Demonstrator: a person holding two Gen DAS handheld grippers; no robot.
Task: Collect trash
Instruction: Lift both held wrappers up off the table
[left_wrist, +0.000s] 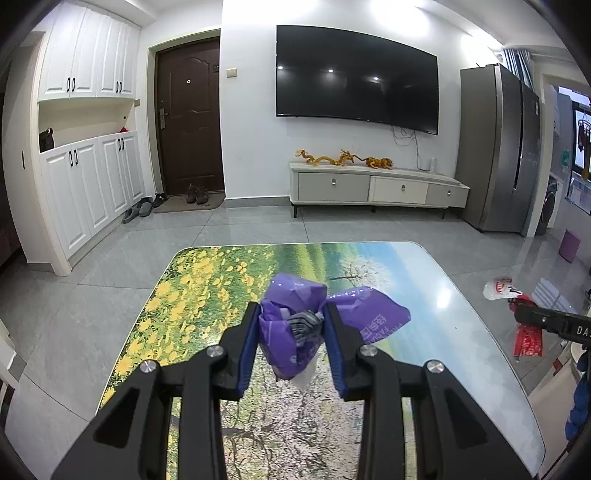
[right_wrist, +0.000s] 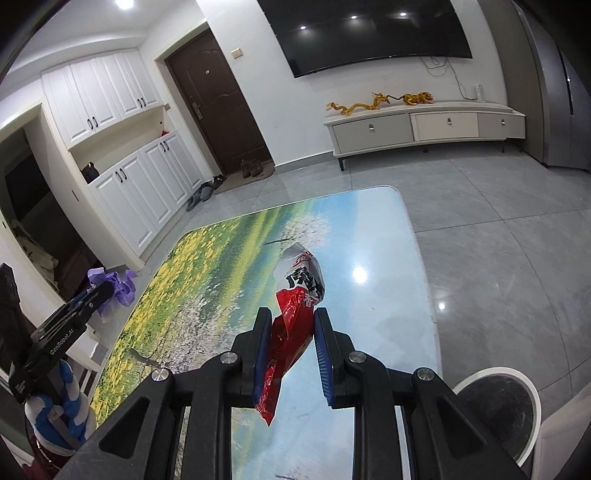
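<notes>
Left tongs (left_wrist: 291, 325) pinch a purple bag (left_wrist: 295, 325) and right tongs (right_wrist: 291, 328) a red wrapper (right_wrist: 291, 325), both clear of the worktop (right_wrist: 369, 236), probably for carrying to the bin (right_wrist: 498, 373).

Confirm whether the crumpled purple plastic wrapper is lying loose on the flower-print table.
No. In the left wrist view the crumpled purple plastic wrapper is pinched between the left claw pads, lifted above the flower-print table.
</notes>
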